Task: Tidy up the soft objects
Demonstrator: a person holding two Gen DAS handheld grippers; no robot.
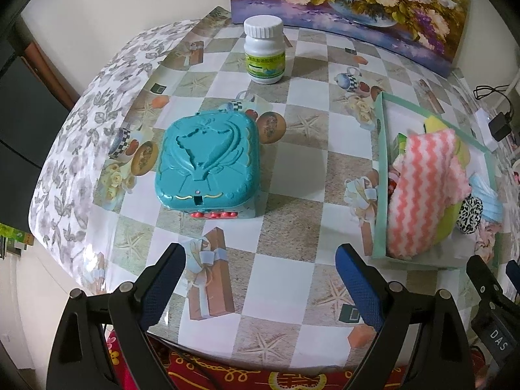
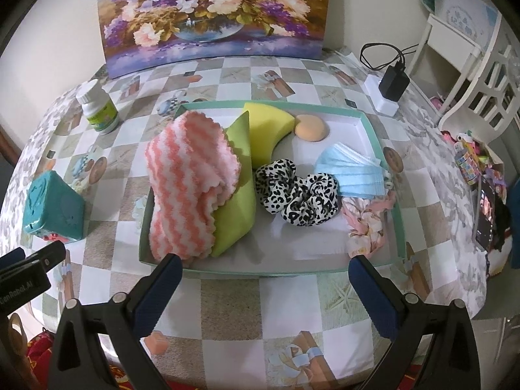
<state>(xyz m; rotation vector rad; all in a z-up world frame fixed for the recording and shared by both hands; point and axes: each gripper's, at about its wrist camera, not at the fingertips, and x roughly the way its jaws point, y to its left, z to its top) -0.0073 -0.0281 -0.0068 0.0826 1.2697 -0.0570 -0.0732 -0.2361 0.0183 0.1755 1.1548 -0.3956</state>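
A shallow teal-rimmed tray (image 2: 383, 149) holds the soft things: a pink-and-white wavy cloth (image 2: 188, 182), a green cushion (image 2: 239, 201), a yellow sponge (image 2: 266, 126), a peach puff (image 2: 311, 127), a leopard scrunchie (image 2: 297, 195), a blue face mask (image 2: 352, 174) and a floral scrunchie (image 2: 365, 224). My right gripper (image 2: 265, 276) is open and empty just in front of the tray. My left gripper (image 1: 260, 269) is open and empty above the tablecloth, in front of a teal plastic box (image 1: 208, 165). The tray (image 1: 380, 169) lies to its right.
A white pill bottle (image 1: 264, 50) stands at the back, before a flower painting (image 2: 214, 9). A charger on a white power block (image 2: 390, 87) sits at the back right. White furniture (image 2: 471, 55) and clutter stand beyond the table's right edge.
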